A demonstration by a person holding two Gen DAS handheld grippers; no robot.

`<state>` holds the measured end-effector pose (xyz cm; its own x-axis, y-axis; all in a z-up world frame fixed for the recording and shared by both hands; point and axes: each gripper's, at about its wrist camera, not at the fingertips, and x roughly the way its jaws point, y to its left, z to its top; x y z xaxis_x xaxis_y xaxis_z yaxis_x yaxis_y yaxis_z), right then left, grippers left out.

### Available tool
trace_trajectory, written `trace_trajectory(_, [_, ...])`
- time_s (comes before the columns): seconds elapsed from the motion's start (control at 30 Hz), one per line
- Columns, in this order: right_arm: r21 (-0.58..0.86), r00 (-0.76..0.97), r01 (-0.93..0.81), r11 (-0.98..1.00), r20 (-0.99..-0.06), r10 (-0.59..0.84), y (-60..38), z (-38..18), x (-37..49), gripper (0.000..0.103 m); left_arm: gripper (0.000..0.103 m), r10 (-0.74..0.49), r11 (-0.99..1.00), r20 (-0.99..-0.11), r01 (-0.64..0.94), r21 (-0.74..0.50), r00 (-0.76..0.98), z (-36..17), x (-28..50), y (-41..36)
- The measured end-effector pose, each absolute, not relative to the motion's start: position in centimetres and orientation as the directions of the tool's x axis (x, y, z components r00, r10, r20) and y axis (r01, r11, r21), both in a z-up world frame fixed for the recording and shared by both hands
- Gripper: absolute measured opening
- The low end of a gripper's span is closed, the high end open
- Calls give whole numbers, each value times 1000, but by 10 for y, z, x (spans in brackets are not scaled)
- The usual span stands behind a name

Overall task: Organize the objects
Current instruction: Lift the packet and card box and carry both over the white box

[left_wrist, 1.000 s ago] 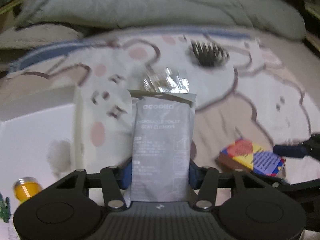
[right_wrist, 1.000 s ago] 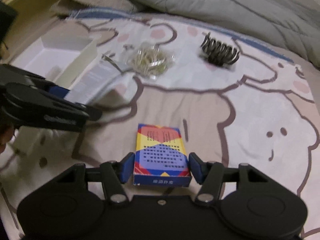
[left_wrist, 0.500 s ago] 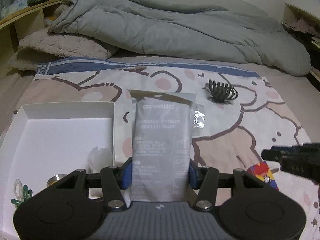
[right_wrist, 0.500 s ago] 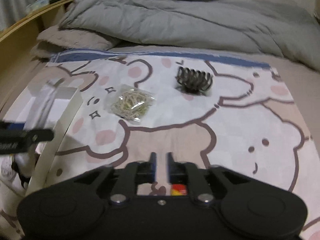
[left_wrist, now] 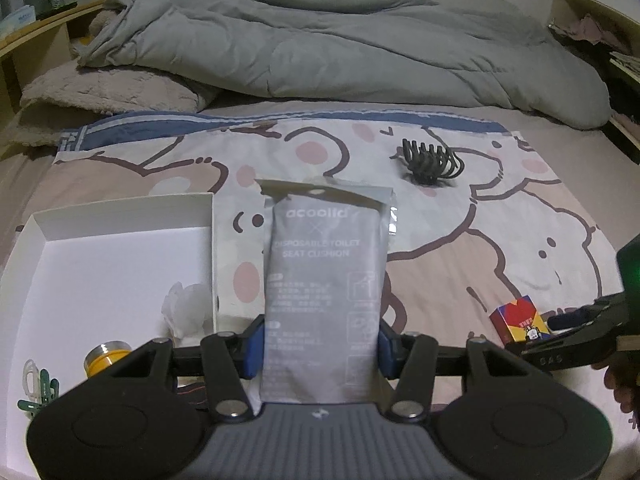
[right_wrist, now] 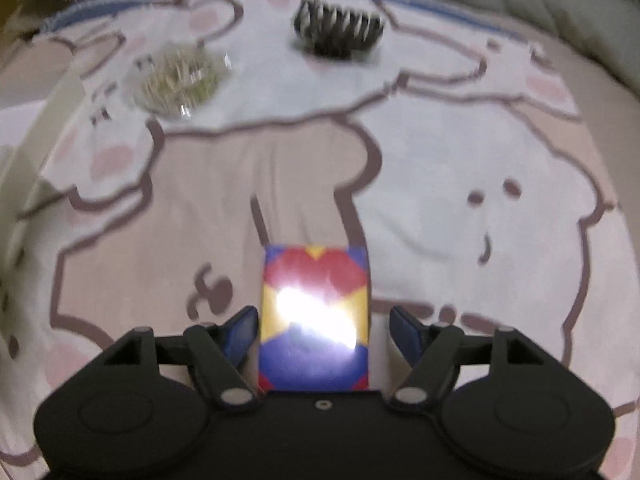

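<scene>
My left gripper (left_wrist: 320, 340) is shut on a grey toilet-seat-cushion packet (left_wrist: 326, 280) and holds it upright above the bed, just right of the white box (left_wrist: 100, 256). My right gripper (right_wrist: 320, 330) is open around a colourful card box (right_wrist: 314, 316) that lies on the bear-print sheet; a small gap shows beside each finger. The card box (left_wrist: 520, 318) and the right gripper (left_wrist: 568, 332) also show at the right of the left wrist view.
The white box holds a yellow-lidded jar (left_wrist: 106, 356), green clips (left_wrist: 38, 390) and a white crumpled item (left_wrist: 188, 310). A black hair claw (left_wrist: 430, 158) and a bag of rubber bands (right_wrist: 176, 76) lie on the sheet. A grey duvet (left_wrist: 340, 48) lies behind.
The right gripper was shut and raised half a second ago; now it is open and down around the card box. The left gripper still holds the packet by the white box.
</scene>
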<state>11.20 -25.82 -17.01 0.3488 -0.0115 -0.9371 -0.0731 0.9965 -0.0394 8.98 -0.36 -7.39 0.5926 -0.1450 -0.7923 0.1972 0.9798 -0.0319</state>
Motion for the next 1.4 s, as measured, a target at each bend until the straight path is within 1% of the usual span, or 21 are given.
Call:
trace_trajectory(0.07, [-34, 330, -81, 996, -944, -5, -259, -177, 113, 68, 54, -144, 980, -793, 198, -30, 592, -74, 91, -5])
trace_trajectory(0.1, [-28, 329, -85, 996, -944, 1, -259, -178, 113, 63, 54, -144, 980, -793, 198, -30, 592, -75, 91, -5])
trace_trajectory(0.13, [-16, 329, -90, 996, -944, 14, -258, -178, 113, 61, 54, -142, 980, -794, 196, -30, 591, -75, 91, -5])
trace_trajectory(0.17, [-19, 328, -91, 996, -945, 12, -257, -177, 113, 60, 54, -141, 981, -794, 194, -30, 592, -75, 92, -5])
trace_trajectory(0.27, [-46, 344, -121, 992, -939, -2, -252, -174, 112, 60, 54, -136, 982, -792, 186, -29, 595, -74, 93, -3])
trace_trajectory(0.37, [-57, 379, -116, 992, -926, -9, -251, -162, 110, 60, 54, -134, 983, -789, 179, -31, 600, -72, 94, -1])
trace_trajectory(0.7, [40, 577, -102, 994, -811, 91, -231, -82, 96, 60, 54, -121, 989, -763, 147, -35, 635, -58, 93, 9])
trace_trajectory(0.93, [63, 652, -123, 990, -747, 128, -205, -50, 87, 60, 54, -105, 992, -740, 118, -35, 664, -47, 89, 24])
trace_trajectory(1.13, [82, 675, -142, 986, -721, 157, -185, -37, 88, 60, 54, -83, 996, -725, 83, -36, 684, -38, 86, 46])
trace_trajectory(1.4, [111, 680, -173, 979, -705, 200, -141, -35, 108, 60, 54, 35, 999, -666, -12, 39, 745, -25, 95, 95])
